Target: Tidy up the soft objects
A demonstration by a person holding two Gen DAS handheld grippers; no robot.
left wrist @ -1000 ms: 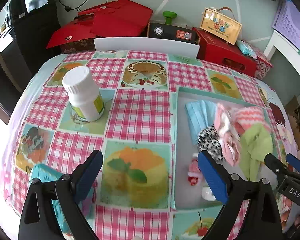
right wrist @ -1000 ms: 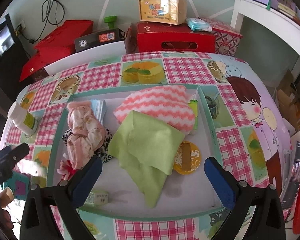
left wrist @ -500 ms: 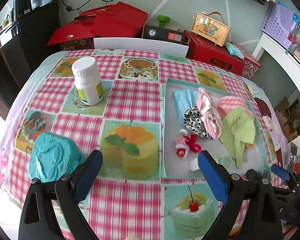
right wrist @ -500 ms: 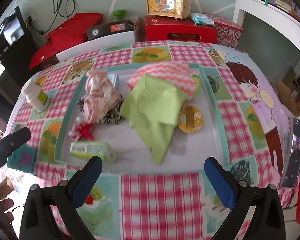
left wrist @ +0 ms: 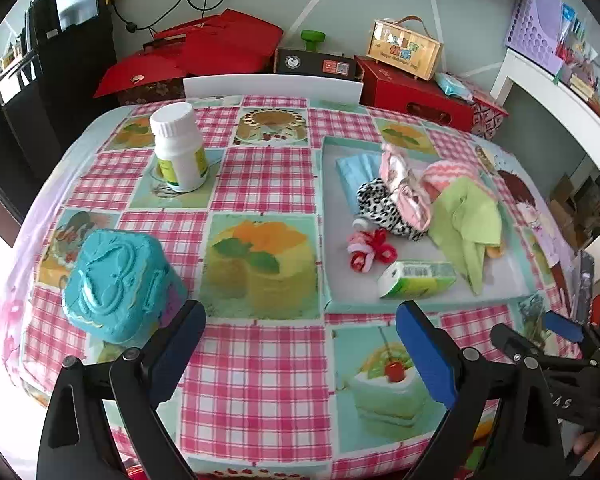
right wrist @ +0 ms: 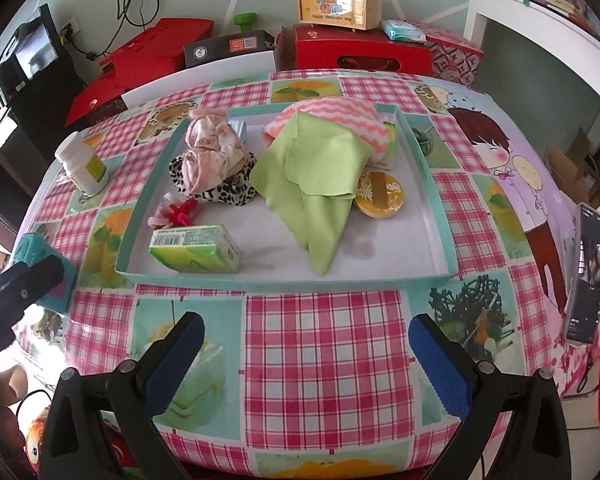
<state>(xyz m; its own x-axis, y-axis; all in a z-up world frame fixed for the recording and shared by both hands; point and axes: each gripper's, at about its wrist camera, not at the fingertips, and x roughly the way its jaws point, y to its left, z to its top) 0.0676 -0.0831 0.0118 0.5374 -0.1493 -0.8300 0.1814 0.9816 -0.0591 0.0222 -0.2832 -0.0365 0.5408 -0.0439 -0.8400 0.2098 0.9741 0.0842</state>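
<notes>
Both grippers are hanging wide open, holding nothing: your left gripper (left wrist: 300,350) is sitting over the near edge of the pink checked tablecloth (left wrist: 260,168), your right gripper (right wrist: 306,354) likewise, both well short of the shallow teal-rimmed tray (right wrist: 140,216).

Soft items are all lying in that tray: lime-green cloth (right wrist: 316,176) draping over a pink-and-white zigzag towel (right wrist: 340,114), hiding most of it. Pale pink crumpled fabric (right wrist: 210,152) is resting on a leopard-print black-and-white piece (right wrist: 228,194), so you are seeing only its rim. Light blue folded item (left wrist: 354,168) is showing in the left wrist view; in the right one it is nearly covered. Red-and-pink curly hair tie (right wrist: 176,212) is lying just beside a green tissue pack (right wrist: 194,248) at the tray's near left corner.

Round yellow tin (right wrist: 382,196) is partly tucked under the green cloth. Something boxy behind the towel is too hidden to identify.

Outside the tray: white plastic bottle (left wrist: 179,148) standing upright on the far left, turquoise embossed container (left wrist: 116,284) near your left finger; its base is cut off by the finger. Phone (right wrist: 586,276) is lying at the table's right edge.
</notes>
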